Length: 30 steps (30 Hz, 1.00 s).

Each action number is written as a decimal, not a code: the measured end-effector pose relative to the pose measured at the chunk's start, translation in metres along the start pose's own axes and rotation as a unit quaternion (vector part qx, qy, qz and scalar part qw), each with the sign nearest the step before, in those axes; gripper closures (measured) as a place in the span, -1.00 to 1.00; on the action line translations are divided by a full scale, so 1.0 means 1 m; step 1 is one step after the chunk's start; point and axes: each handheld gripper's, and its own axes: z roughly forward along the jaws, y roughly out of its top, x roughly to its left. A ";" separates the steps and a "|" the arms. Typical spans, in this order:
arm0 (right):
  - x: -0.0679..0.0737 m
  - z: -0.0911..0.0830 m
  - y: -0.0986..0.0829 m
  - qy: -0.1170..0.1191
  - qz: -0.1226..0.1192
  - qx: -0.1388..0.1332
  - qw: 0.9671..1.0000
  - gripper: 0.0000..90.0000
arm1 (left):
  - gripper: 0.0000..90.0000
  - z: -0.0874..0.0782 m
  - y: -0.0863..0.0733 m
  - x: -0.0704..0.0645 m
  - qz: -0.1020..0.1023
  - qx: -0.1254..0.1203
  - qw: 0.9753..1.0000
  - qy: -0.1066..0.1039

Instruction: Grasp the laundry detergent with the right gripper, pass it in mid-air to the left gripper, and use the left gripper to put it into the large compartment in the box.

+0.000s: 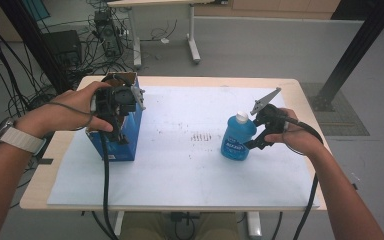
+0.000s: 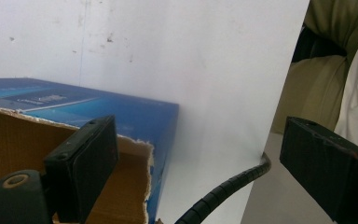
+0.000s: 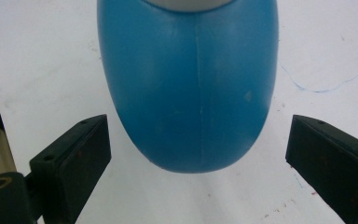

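Note:
A blue bottle (image 1: 237,139) with a white cap stands upright on the white sheet at the right. My right gripper (image 1: 258,139) is just to its right, level with its body. In the right gripper view the bottle (image 3: 189,93) sits just ahead of my open right gripper (image 3: 196,163), and neither jaw touches it. A blue cardboard box (image 1: 125,137) with a torn open top stands at the left. My left gripper (image 1: 116,125) hangs over it, open. One jaw is above the box's brown inside (image 2: 9,154), the other past its wall.
A white paper sheet (image 1: 180,170) covers most of the wooden table (image 1: 37,187). The left gripper's black ribbed cable (image 2: 228,184) trails down toward the front edge. Behind the table are another table's legs (image 1: 194,47), floor cables and a black post (image 1: 360,45).

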 end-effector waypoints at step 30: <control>0.005 0.018 -0.008 0.000 -0.003 -0.047 0.999 -0.78 | -0.72 0.004 0.000 -0.002 -0.003 -0.002 1.000 -0.001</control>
